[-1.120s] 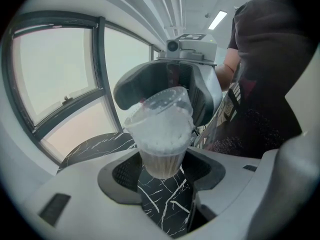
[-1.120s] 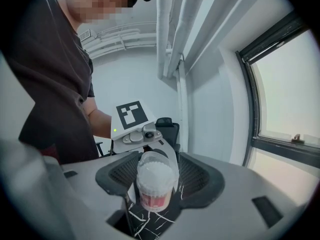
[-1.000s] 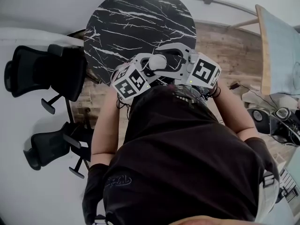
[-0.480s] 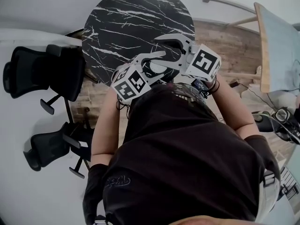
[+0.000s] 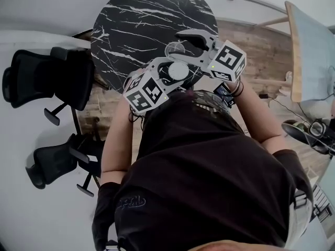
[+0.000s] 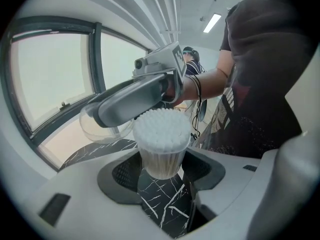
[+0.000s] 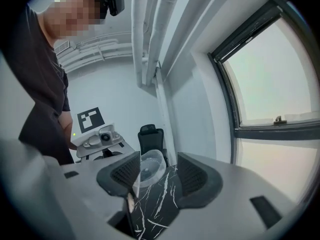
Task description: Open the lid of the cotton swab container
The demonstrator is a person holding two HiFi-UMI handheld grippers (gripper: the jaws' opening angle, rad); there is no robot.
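The cotton swab container (image 5: 178, 70) is a clear cup packed with white swabs, upright and uncovered. My left gripper (image 5: 176, 74) is shut on it above the near edge of the black marble table (image 5: 136, 20). In the left gripper view the container (image 6: 161, 151) stands between the pads, swab tips showing. The clear round lid (image 5: 174, 49) is off, just beyond the container. My right gripper (image 5: 179, 46) holds it, jaws closing a little on it. In the right gripper view the lid (image 7: 150, 168) sits tilted between the pads, against the left one.
Two black office chairs (image 5: 52, 80) (image 5: 57, 163) stand left of the table on a white floor. Wooden flooring (image 5: 261, 51) and a pale tabletop (image 5: 314, 51) lie to the right. A large window (image 7: 280, 84) is behind the table.
The right gripper came off the top of the container and moved away over the table with the lid. The white swab tips now show. The left gripper held still.
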